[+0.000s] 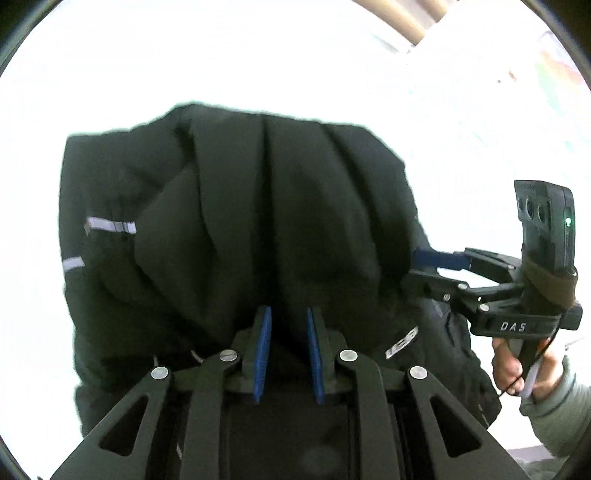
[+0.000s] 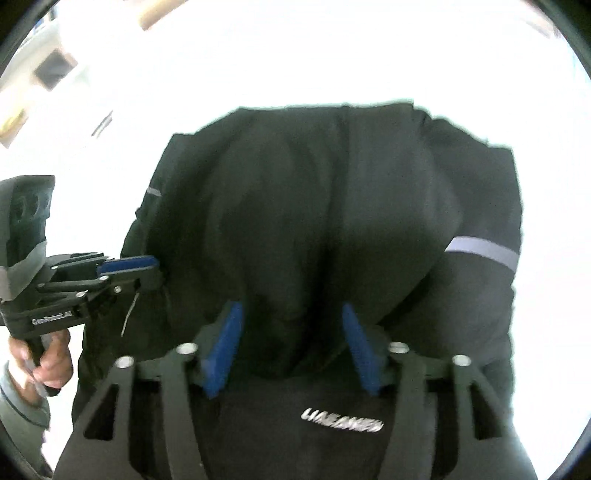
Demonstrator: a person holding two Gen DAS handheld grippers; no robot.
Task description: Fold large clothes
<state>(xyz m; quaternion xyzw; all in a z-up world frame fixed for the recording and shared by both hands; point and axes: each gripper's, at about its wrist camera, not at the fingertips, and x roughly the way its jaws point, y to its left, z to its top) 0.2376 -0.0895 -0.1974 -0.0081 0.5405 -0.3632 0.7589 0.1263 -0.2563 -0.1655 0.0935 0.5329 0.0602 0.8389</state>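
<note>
A large black jacket (image 1: 258, 203) with grey reflective stripes (image 1: 110, 225) lies bunched in folds on a bright white surface (image 1: 258, 55). My left gripper (image 1: 288, 314) is shut on a fold of its black fabric, which fills the narrow gap between the blue pads. In the right wrist view the same jacket (image 2: 332, 203) fills the middle, with a silver logo (image 2: 341, 419) near the bottom. My right gripper (image 2: 291, 314) stands open, its blue pads wide apart with a bulge of jacket lying between them. Each gripper shows in the other's view: the right gripper (image 1: 421, 267) and the left gripper (image 2: 147, 271), both at the jacket's edge.
A person's hand (image 1: 513, 369) in a grey-green sleeve (image 1: 554, 413) holds the right gripper's handle. The white surface (image 2: 332, 55) spreads beyond the jacket on all sides. A tan edge (image 1: 406, 18) and a dark boxy object (image 2: 55, 70) sit at the far rim.
</note>
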